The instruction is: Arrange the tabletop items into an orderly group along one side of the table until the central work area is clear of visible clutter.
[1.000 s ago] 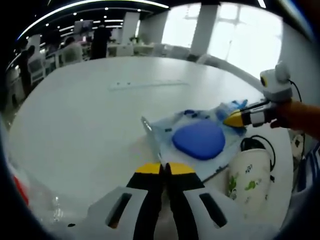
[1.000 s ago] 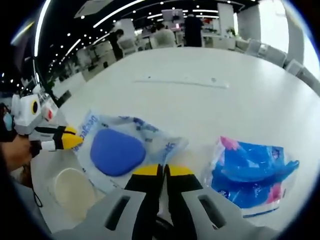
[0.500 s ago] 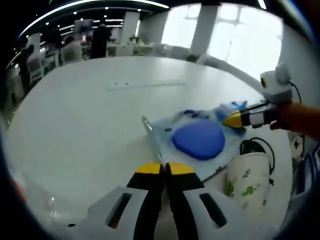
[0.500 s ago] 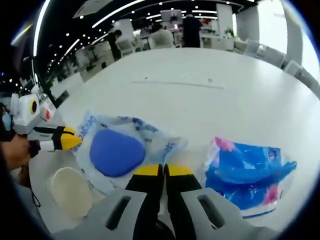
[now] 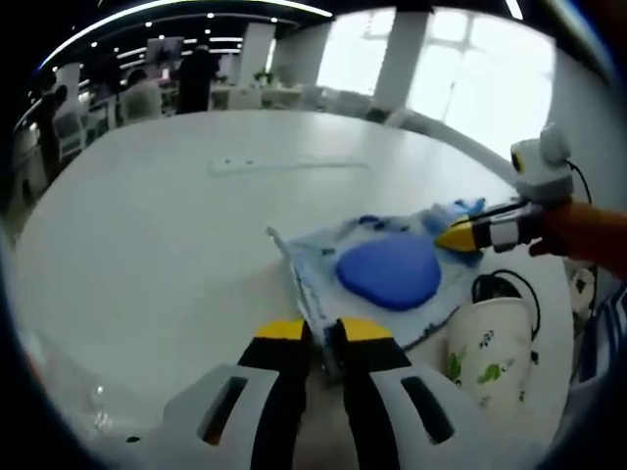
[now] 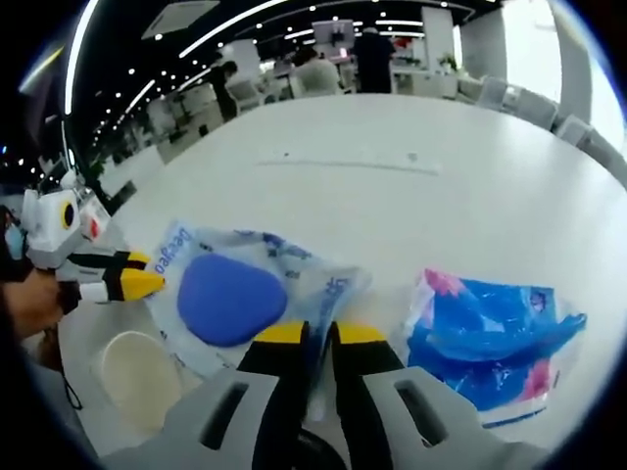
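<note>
The white table stretches away from me, round-edged and mostly bare toward its far side, with a thin pale strip lying flat out there.

Near my edge lies the clear plastic bag with blue print on it, and inside it sits a rounded blue pad. In the left gripper view the same bag spreads just ahead of my jaws with the pad at its middle.

To the right of it in the right gripper view, apart from it on the tabletop, lies a crumpled blue packet with a touch of pink at one corner.

A white cup with green leaf print stands beside the bag on my near side, a black cord looped just behind it. In the right gripper view I look down into the cup.

My left gripper has its yellow-tipped jaws parted a little, and a corner of the bag's edge lies in the narrow gap between them. My right gripper is likewise slightly parted, with the bag's other edge sitting between its tips. Whether either one truly pinches the plastic I cannot tell.
</note>
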Action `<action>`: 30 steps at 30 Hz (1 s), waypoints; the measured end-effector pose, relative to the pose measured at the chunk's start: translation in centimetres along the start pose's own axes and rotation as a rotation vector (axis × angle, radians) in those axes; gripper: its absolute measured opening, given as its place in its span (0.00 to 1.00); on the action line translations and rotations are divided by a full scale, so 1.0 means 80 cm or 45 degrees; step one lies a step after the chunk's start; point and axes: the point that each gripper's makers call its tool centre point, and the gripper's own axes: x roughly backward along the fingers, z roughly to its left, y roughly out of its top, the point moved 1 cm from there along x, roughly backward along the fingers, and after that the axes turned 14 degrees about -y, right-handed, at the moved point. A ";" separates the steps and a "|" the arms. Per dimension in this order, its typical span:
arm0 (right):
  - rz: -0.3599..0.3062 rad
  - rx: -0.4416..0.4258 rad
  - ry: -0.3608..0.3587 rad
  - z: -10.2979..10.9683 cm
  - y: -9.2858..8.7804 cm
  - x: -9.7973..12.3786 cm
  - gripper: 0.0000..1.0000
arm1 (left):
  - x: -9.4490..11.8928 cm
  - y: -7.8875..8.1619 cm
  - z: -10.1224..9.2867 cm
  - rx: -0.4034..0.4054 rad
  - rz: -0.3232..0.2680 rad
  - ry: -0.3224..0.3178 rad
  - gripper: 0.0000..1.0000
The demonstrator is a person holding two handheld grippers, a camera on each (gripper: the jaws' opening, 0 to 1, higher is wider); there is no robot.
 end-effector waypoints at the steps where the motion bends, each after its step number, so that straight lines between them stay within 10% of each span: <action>1: 0.000 -0.002 0.000 0.000 0.000 0.000 0.11 | 0.001 0.001 0.001 0.003 -0.008 0.003 0.13; 30: -0.181 -0.089 -0.016 -0.021 0.048 0.051 0.22 | 0.027 0.028 -0.008 -0.046 -0.086 0.011 0.29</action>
